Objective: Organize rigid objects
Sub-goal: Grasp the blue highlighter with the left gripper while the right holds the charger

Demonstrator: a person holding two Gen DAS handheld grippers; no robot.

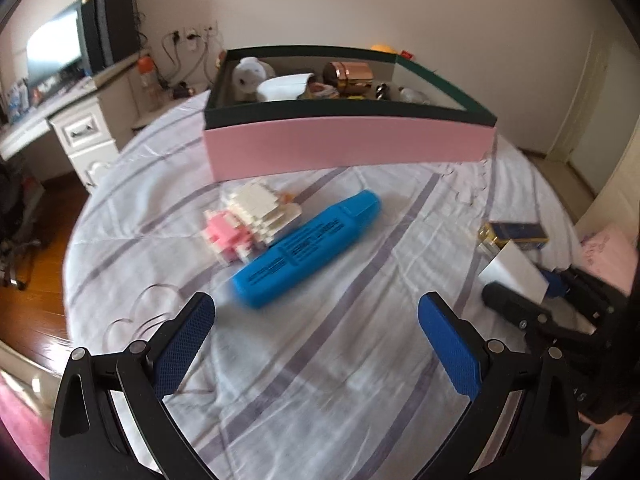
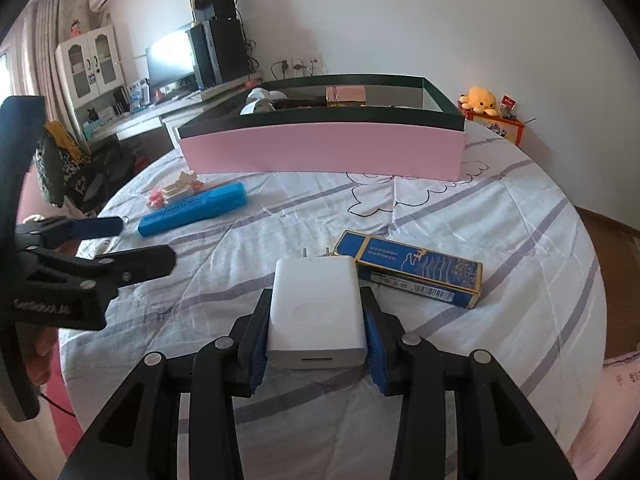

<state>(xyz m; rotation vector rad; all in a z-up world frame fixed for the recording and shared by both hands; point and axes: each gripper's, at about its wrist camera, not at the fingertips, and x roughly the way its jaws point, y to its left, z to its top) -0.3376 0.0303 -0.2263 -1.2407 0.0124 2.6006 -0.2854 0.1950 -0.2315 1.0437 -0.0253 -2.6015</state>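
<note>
Striped bedspread [image 2: 500,216], right view alone shows plush octopus [image 2: 482,100], white charger [image 2: 316,312] clamped

Highlighter [image 1: 307,250] ahead of left fingers: bright blue, dark print. Brick model [image 1: 248,222] beyond it: white and pink. Box [image 1: 348,142]: pink wall, dark green rim. Charger [image 2: 316,310] between right pads: white. Bedsheet [image 1: 320,380]: white, grey-lilac stripes.

The left wrist camera looks forward and down between its own fingers onto the bed [image 1: 320,360], close above a blue marker [image 1: 308,254] at frame centre. The right wrist camera sits low too, facing the same pink box [image 2: 324,152] at the top middle of the frame. Both views share the box [image 1: 348,146], the marker [image 2: 192,210] and the striped bedcover [image 2: 480,220].
</note>
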